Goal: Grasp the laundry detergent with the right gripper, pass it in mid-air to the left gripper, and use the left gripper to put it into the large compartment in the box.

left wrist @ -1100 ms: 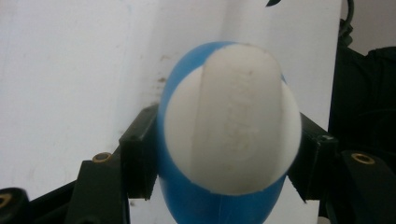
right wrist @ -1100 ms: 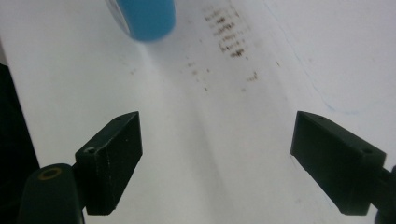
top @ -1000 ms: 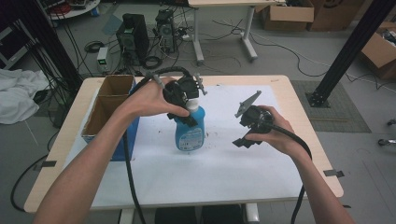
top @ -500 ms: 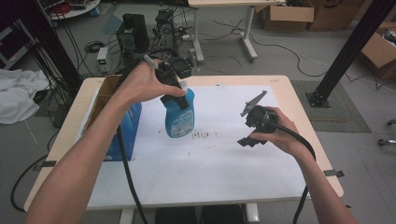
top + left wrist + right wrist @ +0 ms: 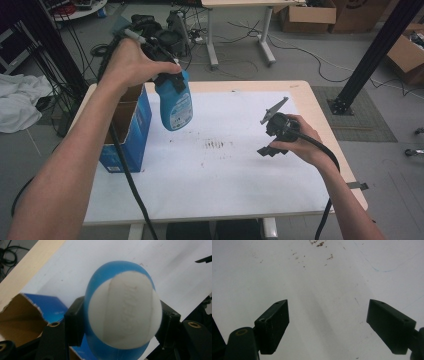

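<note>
A blue spray bottle [image 5: 176, 105] with a pale label hangs in the air beside the open blue cardboard box [image 5: 131, 127]. My left gripper [image 5: 167, 82] is shut on the bottle's neck and holds it well above the table. In the left gripper view the bottle's bottom [image 5: 122, 312] sits between both black jaws, with the box [image 5: 27, 315] below at the left. My right gripper [image 5: 267, 145] hovers over the white sheet at the right, held in a hand. Its jaws [image 5: 327, 322] stand wide apart with nothing between them.
A white sheet [image 5: 230, 170] covers the wooden table [image 5: 310, 100], with a patch of dark specks [image 5: 217, 145] at its middle. Black cables trail from both grippers. Beyond the table are a black post [image 5: 375, 50], cardboard boxes [image 5: 305, 15] and floor cables.
My left gripper has lifted the spray bottle off the table and carried it up and to the left, toward the blue box. The right gripper has stayed where it was.
</note>
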`<state>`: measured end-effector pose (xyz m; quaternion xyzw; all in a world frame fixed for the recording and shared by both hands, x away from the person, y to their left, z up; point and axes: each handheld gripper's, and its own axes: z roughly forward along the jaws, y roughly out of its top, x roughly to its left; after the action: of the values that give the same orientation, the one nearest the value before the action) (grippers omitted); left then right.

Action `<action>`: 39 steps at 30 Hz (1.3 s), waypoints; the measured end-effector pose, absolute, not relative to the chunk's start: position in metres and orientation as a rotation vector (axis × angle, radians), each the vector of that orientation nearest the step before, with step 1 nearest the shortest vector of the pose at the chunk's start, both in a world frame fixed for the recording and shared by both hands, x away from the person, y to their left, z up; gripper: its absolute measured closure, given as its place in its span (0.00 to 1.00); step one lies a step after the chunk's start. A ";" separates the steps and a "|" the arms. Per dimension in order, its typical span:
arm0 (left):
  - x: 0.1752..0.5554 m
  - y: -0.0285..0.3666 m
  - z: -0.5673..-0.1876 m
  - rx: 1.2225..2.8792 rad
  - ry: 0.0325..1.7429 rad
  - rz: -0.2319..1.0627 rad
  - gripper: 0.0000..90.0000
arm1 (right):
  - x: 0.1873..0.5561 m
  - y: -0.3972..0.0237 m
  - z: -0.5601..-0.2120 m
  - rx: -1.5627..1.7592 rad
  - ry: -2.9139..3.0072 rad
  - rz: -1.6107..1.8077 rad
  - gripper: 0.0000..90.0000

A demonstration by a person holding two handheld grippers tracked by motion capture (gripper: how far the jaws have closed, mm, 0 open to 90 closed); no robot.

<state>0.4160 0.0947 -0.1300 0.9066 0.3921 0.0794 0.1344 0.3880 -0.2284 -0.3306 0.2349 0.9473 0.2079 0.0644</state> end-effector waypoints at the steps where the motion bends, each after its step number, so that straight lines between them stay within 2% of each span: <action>1: 0.416 0.098 -0.127 2.612 1.162 0.234 0.42 | 0.388 -0.228 -0.331 0.709 2.860 0.628 0.20; 14: 0.411 0.166 -0.096 2.382 1.540 0.282 0.42 | 0.391 -0.221 -0.326 0.685 2.850 0.628 0.20; 20: 0.407 0.193 -0.094 2.323 1.699 0.370 0.42 | 0.392 -0.224 -0.331 0.702 2.850 0.620 0.20; 25: 0.405 0.215 -0.095 2.245 1.831 0.374 0.42 | 0.392 -0.225 -0.333 0.706 2.855 0.613 0.20; 39: 0.404 0.238 -0.129 2.150 1.967 0.396 0.42 | 0.391 -0.222 -0.336 0.696 2.856 0.611 0.20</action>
<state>0.4041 0.2380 -0.1290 0.7274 0.6655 0.1341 0.1003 0.3915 -0.2221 -0.3359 0.2313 0.9489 0.2029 0.0697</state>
